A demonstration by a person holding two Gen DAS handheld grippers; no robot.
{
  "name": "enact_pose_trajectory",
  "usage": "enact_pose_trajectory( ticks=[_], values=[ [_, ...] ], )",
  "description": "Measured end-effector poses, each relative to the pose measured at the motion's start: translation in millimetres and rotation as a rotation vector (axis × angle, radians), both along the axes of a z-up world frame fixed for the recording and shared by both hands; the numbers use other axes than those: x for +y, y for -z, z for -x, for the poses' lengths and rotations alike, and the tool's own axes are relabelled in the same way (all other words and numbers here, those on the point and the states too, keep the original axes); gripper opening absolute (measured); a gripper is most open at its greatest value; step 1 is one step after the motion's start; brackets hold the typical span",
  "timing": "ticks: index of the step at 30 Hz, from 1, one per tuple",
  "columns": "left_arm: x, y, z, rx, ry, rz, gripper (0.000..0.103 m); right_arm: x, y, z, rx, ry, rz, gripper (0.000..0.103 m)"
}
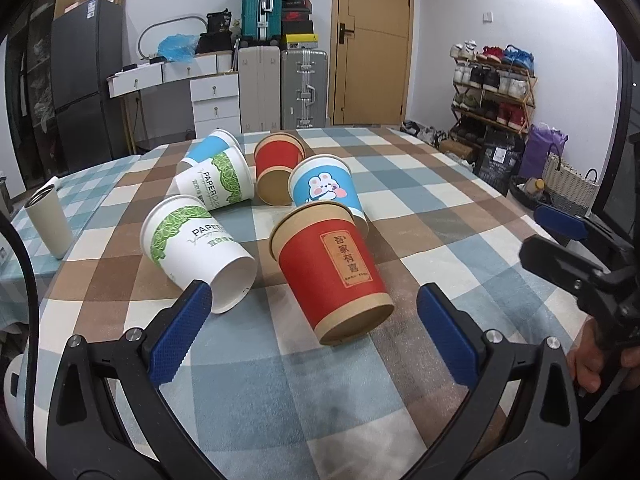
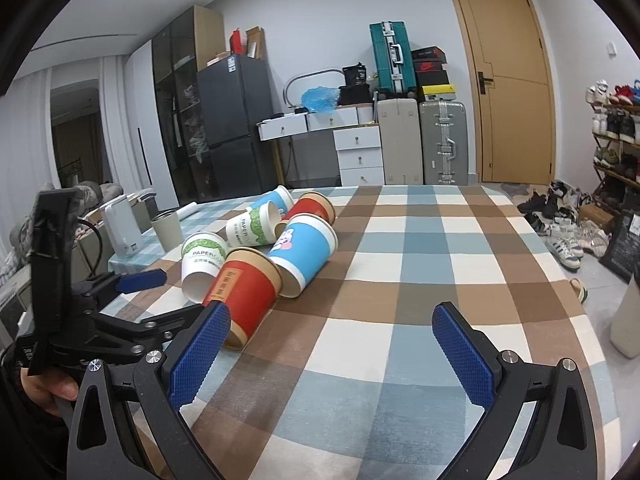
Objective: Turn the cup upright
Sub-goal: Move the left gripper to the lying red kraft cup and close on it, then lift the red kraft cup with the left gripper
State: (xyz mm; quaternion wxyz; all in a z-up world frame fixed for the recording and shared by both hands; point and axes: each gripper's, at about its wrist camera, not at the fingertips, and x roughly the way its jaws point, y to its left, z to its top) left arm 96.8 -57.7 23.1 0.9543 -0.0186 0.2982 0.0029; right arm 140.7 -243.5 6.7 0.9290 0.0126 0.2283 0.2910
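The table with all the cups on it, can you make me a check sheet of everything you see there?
Surface: checked tablecloth, blue, brown and white.
Job's things: six paper cups lying on their sides in a cluster; nearest is the red cup, base toward the left camera; beside it a green-leaf cup; behind it a blue bunny cup; none upright.
Clutter: grey tumbler standing at the table's left edge.
Grippers: left hand-held gripper open, empty, facing the red cup; right hand-held gripper open, empty, over bare cloth.
Cables: one black cable at the left edge of the left view.
Surroundings: suitcases, fridge, door, shoe rack.
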Motion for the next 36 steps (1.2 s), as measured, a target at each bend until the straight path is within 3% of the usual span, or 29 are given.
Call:
enact_pose_trajectory(
  ticks=[6,16,19,23,36],
  values=[
    [-1,10,-28,0.066,0.016,0.05,0.099,-1,3,-4,0.016,0.003,-0.006,0.103],
    [-1,14,-50,0.108,0.015,0.081,0.076,5,4,-1,0.022,-0.017,0.004,0.103],
    [-4,18,-53,0.13,0.03,0.088,0.061,5,4,0,0.022,-0.019,0.004,0.103],
    [-6,18,-50,0.125,0.045,0.103,0.055,5,4,0,0.018,-0.019,0.003,0.103],
    [9,12,-17,0.08,0.019,0.133,0.052,15,4,7,0.006,-0.054,-0.001,0.103]
  ],
)
